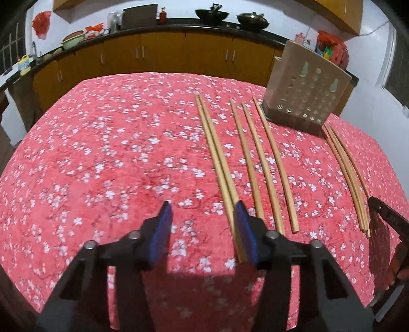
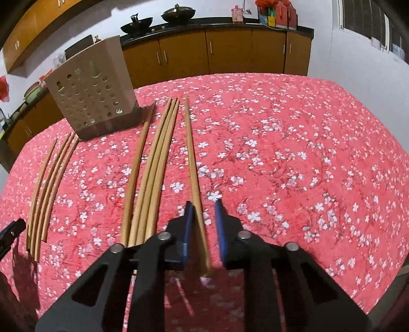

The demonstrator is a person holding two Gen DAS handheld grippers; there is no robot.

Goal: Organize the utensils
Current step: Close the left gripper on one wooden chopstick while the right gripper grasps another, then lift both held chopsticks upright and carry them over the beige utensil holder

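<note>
Several long wooden chopsticks lie lengthwise on the red floral tablecloth (image 1: 102, 153). A beige perforated utensil holder (image 1: 304, 84) stands at the far end of them; it also shows in the right wrist view (image 2: 94, 89). My left gripper (image 1: 203, 206) is open above the cloth, its right finger beside a pair of chopsticks (image 1: 217, 158). My right gripper (image 2: 204, 204) is open, with the near end of a single chopstick (image 2: 191, 158) lying between its fingers, close to the left pad. A bundle of chopsticks (image 2: 153, 166) lies to its left.
A further group of chopsticks (image 2: 48, 184) lies at the left of the right wrist view. Orange kitchen cabinets (image 1: 163, 53) with woks (image 1: 212, 15) on the counter run behind the table. The other gripper's tip (image 1: 388, 217) shows at the right edge.
</note>
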